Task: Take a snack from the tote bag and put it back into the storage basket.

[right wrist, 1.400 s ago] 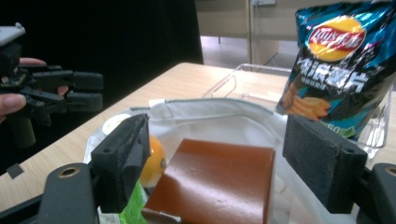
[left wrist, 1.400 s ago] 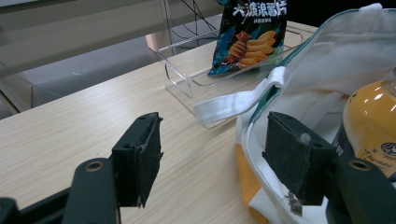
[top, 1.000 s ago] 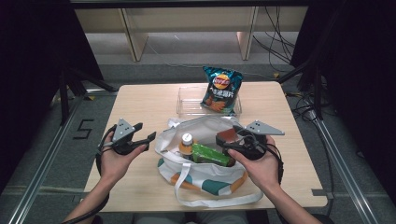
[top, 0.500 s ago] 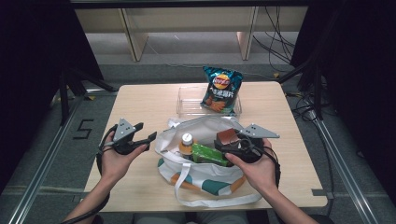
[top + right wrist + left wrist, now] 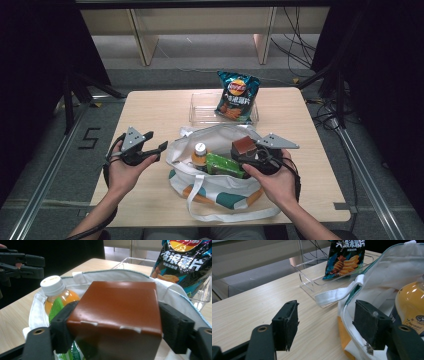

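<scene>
Brown box [image 5: 117,312], clamped in the right tool [image 5: 117,325] above the bag [image 5: 220,187], awaited lifting clear toward the tray [image 5: 200,107]; left tool [image 5: 327,325] stood apart, empty.

Setting: a lab or recording studio rather than a home. Evidence: one small light wooden table [image 5: 150,107] standing alone on grey carpet floor [image 5: 60,165]; black curtain screens [image 5: 40,45] on both sides; black tripod stand legs [image 5: 75,85]; loose black cables [image 5: 295,40]; metal floor rails [image 5: 45,170]; a black number 5 floor marking [image 5: 89,138].
</scene>
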Demonstrator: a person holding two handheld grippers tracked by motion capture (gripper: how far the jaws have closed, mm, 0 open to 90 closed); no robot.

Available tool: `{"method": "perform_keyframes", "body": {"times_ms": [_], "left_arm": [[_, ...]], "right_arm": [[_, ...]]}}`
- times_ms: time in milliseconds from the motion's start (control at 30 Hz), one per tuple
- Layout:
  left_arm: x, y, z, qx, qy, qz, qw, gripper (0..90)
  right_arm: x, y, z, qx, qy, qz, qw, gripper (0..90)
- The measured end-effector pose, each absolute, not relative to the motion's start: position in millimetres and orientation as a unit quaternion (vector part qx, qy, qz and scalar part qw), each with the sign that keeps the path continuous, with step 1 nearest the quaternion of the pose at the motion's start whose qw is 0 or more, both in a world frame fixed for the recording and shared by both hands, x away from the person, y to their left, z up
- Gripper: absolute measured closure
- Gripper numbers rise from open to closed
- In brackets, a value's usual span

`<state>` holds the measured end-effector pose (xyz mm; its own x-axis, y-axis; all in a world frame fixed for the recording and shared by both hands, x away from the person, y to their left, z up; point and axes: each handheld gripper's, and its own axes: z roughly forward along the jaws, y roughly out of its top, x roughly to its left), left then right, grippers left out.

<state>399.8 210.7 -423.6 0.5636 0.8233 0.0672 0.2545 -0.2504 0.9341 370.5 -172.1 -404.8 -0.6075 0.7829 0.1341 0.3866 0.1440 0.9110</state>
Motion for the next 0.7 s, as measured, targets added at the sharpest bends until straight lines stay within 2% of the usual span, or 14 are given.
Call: {"method": "perform_keyframes", "body": {"times_ms": [33, 133, 700], "left_arm": [[399, 211, -423, 0.736, 0.368, 0.291, 0.488, 35.4], [399, 211, -423, 0.736, 0.367, 0.291, 0.488, 35.4], [399, 211, -423, 0.736, 0.368, 0.292, 0.487, 35.4]], "right_arm": [[368, -171, -404, 0.408, 0.732, 0.515, 0.179, 29.6], [368, -173, -403, 0.403, 0.730, 0.518, 0.193, 35.8], [369, -183, -399, 0.395, 0.728, 0.519, 0.211, 39.0]]}}
